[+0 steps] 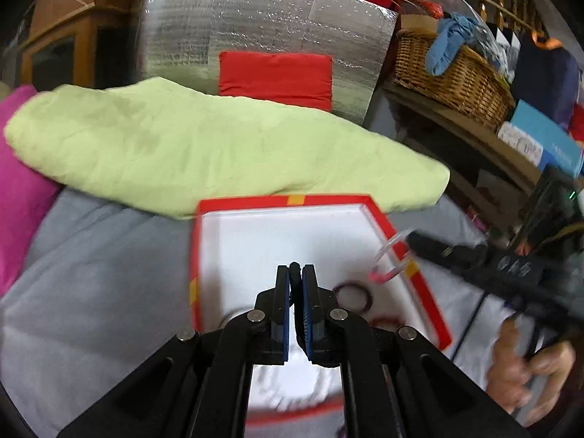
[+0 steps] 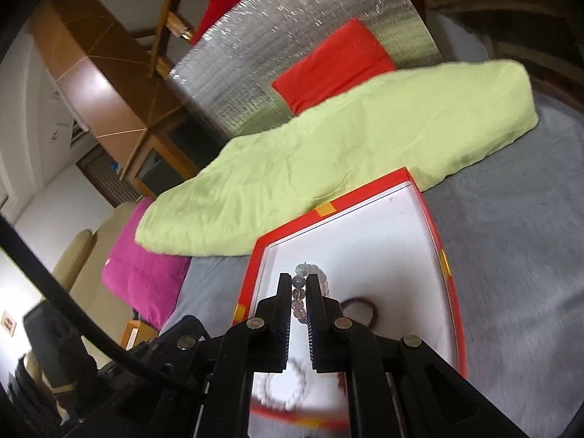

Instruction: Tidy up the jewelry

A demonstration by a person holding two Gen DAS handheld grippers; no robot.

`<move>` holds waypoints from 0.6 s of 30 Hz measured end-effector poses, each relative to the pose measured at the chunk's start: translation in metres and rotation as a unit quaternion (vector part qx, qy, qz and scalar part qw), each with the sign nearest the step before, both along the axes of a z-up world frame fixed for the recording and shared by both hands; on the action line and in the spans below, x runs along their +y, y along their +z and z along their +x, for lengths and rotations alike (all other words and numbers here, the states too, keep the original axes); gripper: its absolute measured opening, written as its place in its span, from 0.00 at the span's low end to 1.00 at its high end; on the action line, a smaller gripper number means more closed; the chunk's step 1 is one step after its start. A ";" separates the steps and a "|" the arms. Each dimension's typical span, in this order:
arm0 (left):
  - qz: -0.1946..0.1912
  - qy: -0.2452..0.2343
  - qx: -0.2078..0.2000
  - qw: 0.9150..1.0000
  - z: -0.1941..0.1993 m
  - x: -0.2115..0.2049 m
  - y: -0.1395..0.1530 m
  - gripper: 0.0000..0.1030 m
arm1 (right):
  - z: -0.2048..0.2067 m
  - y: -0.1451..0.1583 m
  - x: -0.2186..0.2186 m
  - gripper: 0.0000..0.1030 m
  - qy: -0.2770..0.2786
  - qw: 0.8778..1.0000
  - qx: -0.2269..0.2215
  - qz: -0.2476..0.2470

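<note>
A red box with a white inside [image 1: 204,241] lies on the grey bed; it also shows in the right wrist view [image 2: 255,266]. My left gripper [image 1: 296,270] hovers over the box, shut and empty. A dark red bracelet [image 1: 353,295] lies in the box just right of it, with a red one [image 1: 388,319] nearer. My right gripper [image 2: 299,281] is shut on a clear beaded bracelet [image 2: 310,268] above the box. In the left wrist view the right gripper [image 1: 401,246] holds this bracelet [image 1: 388,255], blurred, over the box's right wall. A white bead bracelet [image 2: 288,383] lies below.
A folded light green blanket [image 1: 204,146] lies just behind the box, a pink cushion [image 1: 18,189] to its left. A silver foil panel [image 1: 262,29] with a red cushion [image 1: 275,78] stands behind. A wicker basket [image 1: 449,73] sits on a shelf at right.
</note>
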State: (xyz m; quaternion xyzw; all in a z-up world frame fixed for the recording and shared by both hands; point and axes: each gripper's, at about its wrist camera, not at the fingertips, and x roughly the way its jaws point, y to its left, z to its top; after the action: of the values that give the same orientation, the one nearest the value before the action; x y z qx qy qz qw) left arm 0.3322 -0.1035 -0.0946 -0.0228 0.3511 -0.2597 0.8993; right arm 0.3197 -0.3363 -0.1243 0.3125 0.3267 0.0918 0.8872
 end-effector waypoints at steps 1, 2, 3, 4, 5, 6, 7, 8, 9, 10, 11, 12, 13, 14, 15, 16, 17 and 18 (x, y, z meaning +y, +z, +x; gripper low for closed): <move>-0.005 0.001 0.001 1.000 0.007 -0.004 -0.001 0.07 | 0.009 -0.004 -0.003 0.08 0.000 1.000 0.008 0.009; -0.008 0.001 0.002 1.000 0.013 -0.008 -0.002 0.07 | 0.018 -0.009 -0.005 0.08 -0.001 1.000 0.017 0.016; -0.013 0.003 0.004 1.000 0.020 -0.011 -0.005 0.07 | 0.027 -0.015 -0.008 0.08 -0.005 0.999 0.026 0.023; -0.017 0.004 0.009 1.000 0.026 -0.015 -0.010 0.07 | 0.033 -0.019 -0.010 0.08 -0.007 0.999 0.030 0.029; -0.021 0.005 0.015 1.000 0.031 -0.018 -0.015 0.07 | 0.038 -0.023 -0.012 0.08 -0.008 0.999 0.033 0.034; -0.021 0.006 0.023 0.999 0.036 -0.021 -0.023 0.07 | 0.045 -0.028 -0.013 0.08 -0.011 0.999 0.037 0.039; -0.018 0.008 0.031 0.999 0.041 -0.025 -0.028 0.07 | 0.049 -0.031 -0.014 0.08 -0.013 0.998 0.040 0.041; -0.012 0.013 0.041 0.999 0.046 -0.027 -0.035 0.07 | 0.054 -0.035 -0.014 0.08 -0.014 0.998 0.044 0.046; -0.007 0.016 0.049 0.999 0.050 -0.031 -0.040 0.07 | 0.059 -0.040 -0.015 0.08 -0.014 0.997 0.051 0.052; -0.002 0.015 0.051 0.999 0.053 -0.034 -0.044 0.07 | 0.062 -0.043 -0.014 0.08 -0.014 0.997 0.055 0.054; 0.010 0.014 0.057 0.998 0.055 -0.038 -0.048 0.07 | 0.065 -0.045 -0.014 0.08 -0.015 0.997 0.058 0.054; 0.018 0.013 0.063 0.998 0.057 -0.040 -0.052 0.07 | 0.068 -0.047 -0.013 0.08 -0.018 0.997 0.058 0.055; 0.023 0.013 0.070 0.997 0.059 -0.042 -0.056 0.07 | 0.070 -0.048 -0.013 0.08 -0.019 0.997 0.057 0.056; 0.027 0.014 0.075 0.997 0.060 -0.043 -0.060 0.07 | 0.072 -0.049 -0.013 0.08 -0.020 0.997 0.058 0.055; 0.034 0.019 0.079 0.996 0.061 -0.044 -0.064 0.07 | 0.073 -0.050 -0.012 0.08 -0.023 0.997 0.059 0.050; 0.043 0.025 0.082 0.995 0.063 -0.044 -0.067 0.07 | 0.075 -0.051 -0.012 0.09 -0.029 0.997 0.062 0.040; 0.055 0.030 0.084 0.994 0.063 -0.045 -0.069 0.08 | 0.075 -0.052 -0.011 0.11 -0.032 0.997 0.064 0.031; 0.059 0.030 0.084 0.994 0.063 -0.045 -0.070 0.09 | 0.075 -0.054 -0.012 0.11 -0.040 0.996 0.070 0.022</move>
State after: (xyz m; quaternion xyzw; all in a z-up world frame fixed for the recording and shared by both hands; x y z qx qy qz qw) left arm 0.3954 -0.1483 -0.1646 -0.0015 0.4393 -0.2088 0.8738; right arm 0.3944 -0.3485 -0.1781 0.3505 0.3733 0.0412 0.8580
